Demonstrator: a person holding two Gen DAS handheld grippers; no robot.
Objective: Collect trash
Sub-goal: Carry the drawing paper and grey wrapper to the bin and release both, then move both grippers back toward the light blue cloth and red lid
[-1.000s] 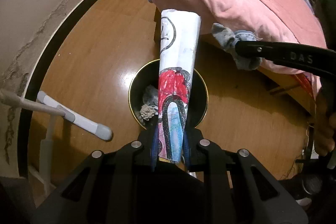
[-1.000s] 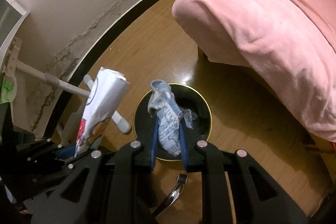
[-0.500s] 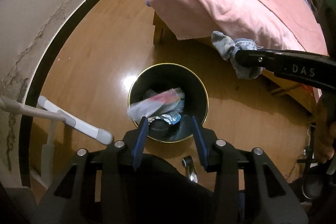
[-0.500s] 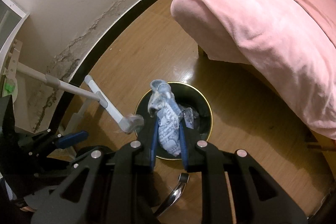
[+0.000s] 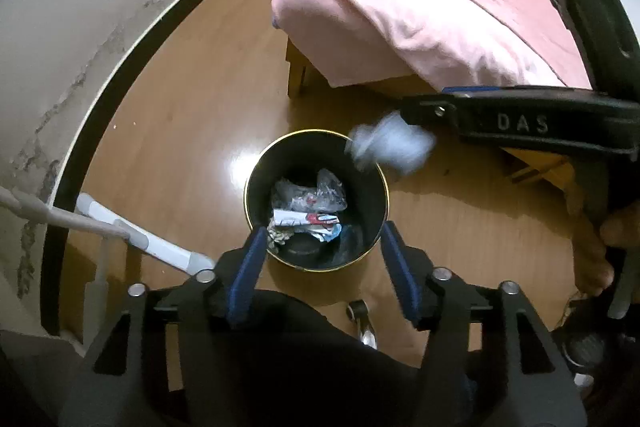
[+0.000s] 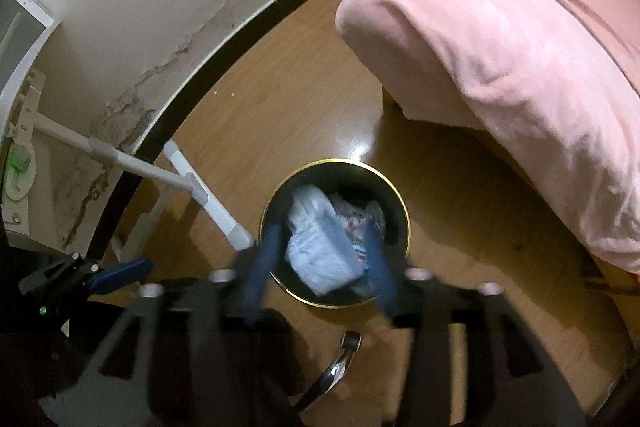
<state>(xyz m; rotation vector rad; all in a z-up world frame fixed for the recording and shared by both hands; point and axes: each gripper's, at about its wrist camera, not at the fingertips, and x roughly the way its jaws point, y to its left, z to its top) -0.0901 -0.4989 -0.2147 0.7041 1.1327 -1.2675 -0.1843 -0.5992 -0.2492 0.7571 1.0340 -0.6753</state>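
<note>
Left wrist view: a pale blue rag (image 5: 390,143) drops toward the black bin (image 5: 256,183) on the floor.

Both claws hang wide open and empty above the bin, left claw (image 5: 322,271) and right claw (image 6: 320,259); the rag is blurred, loose in the air at the rim. Inside lie a drawn-on paper (image 5: 306,221) and crumpled plastic (image 5: 308,193). Next, I'd guess, comes finding more litter.

A glossy wooden floor (image 5: 180,115) runs up to a dark skirting board along the wall. A round black bin (image 5: 316,203) with a gold rim stands on the floor, near the corner of a bed (image 5: 400,11) covered by a pink blanket. Paper and plastic wrappers lie in the bin. A white stand's foot (image 6: 208,199) rests on the floor just beside the bin, toward the wall.
</note>
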